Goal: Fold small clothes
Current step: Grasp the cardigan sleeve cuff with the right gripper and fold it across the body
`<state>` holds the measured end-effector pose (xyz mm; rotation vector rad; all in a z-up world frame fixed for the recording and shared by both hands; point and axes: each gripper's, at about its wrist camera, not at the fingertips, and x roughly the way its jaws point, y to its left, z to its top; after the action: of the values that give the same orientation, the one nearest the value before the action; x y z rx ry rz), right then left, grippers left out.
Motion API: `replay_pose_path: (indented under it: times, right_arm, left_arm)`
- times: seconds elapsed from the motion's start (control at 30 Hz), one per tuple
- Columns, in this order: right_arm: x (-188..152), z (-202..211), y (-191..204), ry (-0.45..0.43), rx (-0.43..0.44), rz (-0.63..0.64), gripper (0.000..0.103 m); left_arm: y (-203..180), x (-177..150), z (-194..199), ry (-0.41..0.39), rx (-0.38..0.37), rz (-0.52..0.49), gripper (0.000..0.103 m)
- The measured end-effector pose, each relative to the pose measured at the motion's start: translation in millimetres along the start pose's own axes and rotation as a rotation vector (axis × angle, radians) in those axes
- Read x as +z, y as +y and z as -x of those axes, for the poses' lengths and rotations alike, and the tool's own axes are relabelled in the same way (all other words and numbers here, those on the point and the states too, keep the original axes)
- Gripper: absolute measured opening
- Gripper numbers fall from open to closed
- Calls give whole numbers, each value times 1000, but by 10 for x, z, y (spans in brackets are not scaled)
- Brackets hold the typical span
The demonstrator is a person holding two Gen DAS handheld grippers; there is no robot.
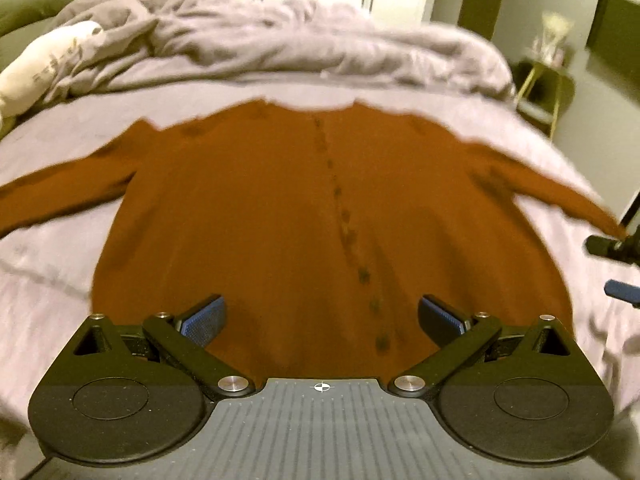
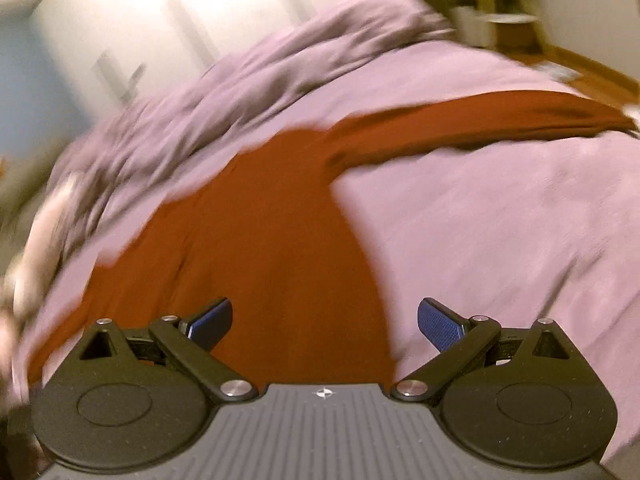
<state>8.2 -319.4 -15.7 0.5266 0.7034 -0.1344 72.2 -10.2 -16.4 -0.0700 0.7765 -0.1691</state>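
On the lilac bed sheet [image 1: 48, 264] the rust cardigan [image 1: 280, 208] lies flat before me, hem nearest, sleeves stretched sideways, while my left gripper [image 1: 322, 320] and right gripper [image 2: 324, 320] hover above it, jaws apart, empty.

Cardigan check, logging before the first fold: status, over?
Left claw open, right claw open, both empty. Cardigan flat on bed, sleeves spread, unfolded. Nothing on it.

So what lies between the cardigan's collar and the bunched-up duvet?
Only a bare strip of lilac sheet separates the cardigan from the duvet, seen in the left wrist view.
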Motion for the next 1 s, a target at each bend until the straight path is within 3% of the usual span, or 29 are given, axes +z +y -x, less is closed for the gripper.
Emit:
replay_pose_path:
  times: [0.13,0.2,0.27,0.47,0.63,0.7,0.77,0.83,0.93,1.0]
  right_arm:
    - [593,-190,-733,-146,-29,-276,97]
    - [794,-279,-1033,-210,-49,-380,90]
    - [934,-411,-1290,-225,-91,-487,73]
    - [925,-836,-1775,-220,-140,-720,34]
    - [897,-950,-1867,-266,-135,-775,30]
    - [954,-995,-1798,-263,-170,-721,27]
    - [1134,-1054,-1658,-242,-236,-614,7]
    - [1357,-1115,-1405,-223,-299,-475,7]
    - [1583,-1215,-650,-250,-372,-86,7]
    - [1565,-1298,9,-277,-316,228,7]
  left_arm:
    - [31,259,-314,-5,38,27,103]
    - [23,360,-491,19,86,17,103]
    - [33,433,-667,35,110,19,103]
    - [139,410,-874,54,104,56,103]
    - [285,356,-899,69,115,60,103]
    - [362,352,-891,74,117,75,103]
    - [438,364,-858,68,117,90,103]
    - [510,396,-829,59,111,104,103]
    - [579,493,-771,28,92,118,103]
    - [584,583,-753,2,72,120,103]
